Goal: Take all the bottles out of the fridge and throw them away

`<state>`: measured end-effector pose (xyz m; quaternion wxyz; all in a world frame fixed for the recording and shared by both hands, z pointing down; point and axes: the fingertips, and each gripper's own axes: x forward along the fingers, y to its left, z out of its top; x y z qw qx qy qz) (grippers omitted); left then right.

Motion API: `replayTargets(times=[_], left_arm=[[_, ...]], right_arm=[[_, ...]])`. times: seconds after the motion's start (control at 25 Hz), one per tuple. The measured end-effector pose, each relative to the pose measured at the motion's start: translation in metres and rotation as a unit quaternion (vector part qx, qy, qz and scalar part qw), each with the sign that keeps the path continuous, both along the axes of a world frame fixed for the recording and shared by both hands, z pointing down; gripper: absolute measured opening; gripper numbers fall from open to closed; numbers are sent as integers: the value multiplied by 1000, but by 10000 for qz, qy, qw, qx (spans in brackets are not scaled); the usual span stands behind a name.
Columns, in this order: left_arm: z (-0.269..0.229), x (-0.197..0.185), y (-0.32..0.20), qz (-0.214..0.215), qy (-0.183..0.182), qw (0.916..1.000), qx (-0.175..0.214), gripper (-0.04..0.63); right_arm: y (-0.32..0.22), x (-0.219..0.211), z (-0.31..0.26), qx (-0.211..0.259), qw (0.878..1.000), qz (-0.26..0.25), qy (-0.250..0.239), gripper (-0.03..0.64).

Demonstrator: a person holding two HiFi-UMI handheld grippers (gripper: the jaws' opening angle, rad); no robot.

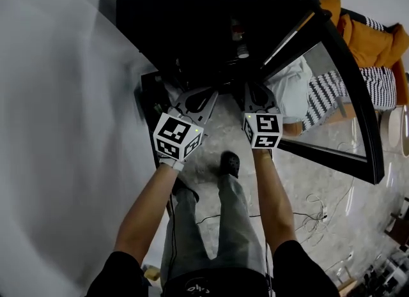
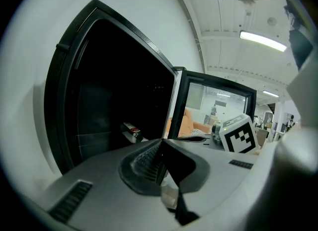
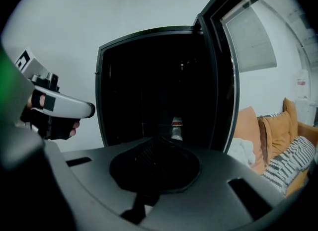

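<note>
The fridge (image 1: 153,15) stands with its glass door (image 1: 332,98) swung wide to the right, which leaves the whole opening free for both arms. The left gripper (image 1: 203,94) and right gripper (image 1: 254,89) are held side by side low in front of that opening, aimed into it, probably lined up for a reach. Both are clenched and empty: in the left gripper view the left gripper (image 2: 161,145) has its jaws meeting at the tip with nothing between them, and in the right gripper view the right gripper (image 3: 156,139) has its jaws pressed together the same way. They would have to part before anything could be taken. One bottle (image 3: 177,128) with a red band near its top sits inside, toward the door-hinge edge of the fridge. It shows small in the head view (image 1: 240,41) and looks tilted in the left gripper view (image 2: 131,131). The fridge interior is almost black, so the shelf under the bottle, how the bottle really rests, and whether more bottles wait deeper in cannot be made out. The jaws themselves cover the lower part of the opening in both gripper views. Nowhere to throw bottles away shows in any view.
</note>
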<state>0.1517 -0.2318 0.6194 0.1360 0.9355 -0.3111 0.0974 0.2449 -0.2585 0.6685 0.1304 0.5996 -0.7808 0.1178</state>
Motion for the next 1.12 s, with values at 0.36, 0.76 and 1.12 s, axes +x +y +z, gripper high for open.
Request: replayTargets(times=[0.36, 0.76, 1.12], left_arm=[[3, -3, -18, 4, -123, 9993, 359, 6], [29, 5, -52, 89, -11, 9981, 604, 6], [47, 6, -73, 158, -50, 9974, 707, 6]], right_arm=[[-48, 4, 18, 438, 9976, 533, 7, 85], [-109, 14, 62, 273, 9958, 867, -52, 261], [-138, 15, 84, 354, 9950, 934, -12, 261]])
